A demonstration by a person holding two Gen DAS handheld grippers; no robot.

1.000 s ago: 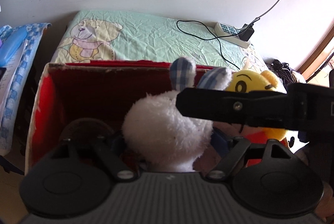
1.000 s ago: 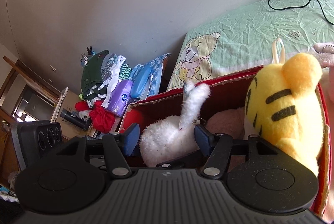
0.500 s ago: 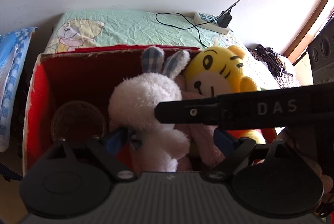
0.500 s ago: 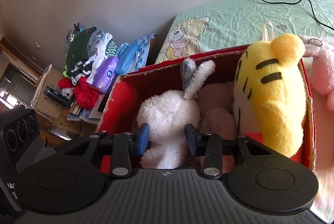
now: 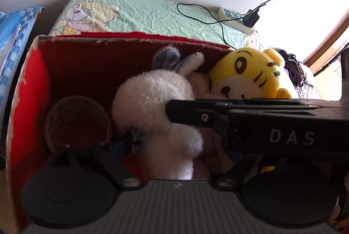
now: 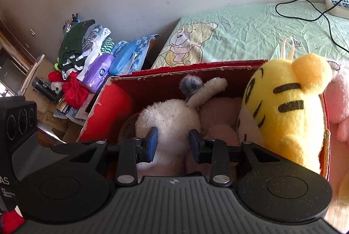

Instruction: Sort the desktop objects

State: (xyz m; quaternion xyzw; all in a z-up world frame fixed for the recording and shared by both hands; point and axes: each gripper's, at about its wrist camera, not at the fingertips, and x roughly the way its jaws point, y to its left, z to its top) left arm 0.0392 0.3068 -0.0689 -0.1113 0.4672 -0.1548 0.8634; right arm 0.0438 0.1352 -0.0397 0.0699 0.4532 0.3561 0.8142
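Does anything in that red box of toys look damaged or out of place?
The red box has a ragged, torn top edge. Beside the white plush rabbit, a round lidded container lies among soft toys. The yellow tiger sticks out above the rim.

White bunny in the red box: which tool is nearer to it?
Right. The right tool straddles the white bunny, pads at its sides. The left tool sits close behind it, also straddling.

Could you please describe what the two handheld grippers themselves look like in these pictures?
Both are black with a ribbed grey front plate, two round black discs and silver screws. The right gripper has blue-padded jaws. Seen from the left gripper, its side reads DAS in white.
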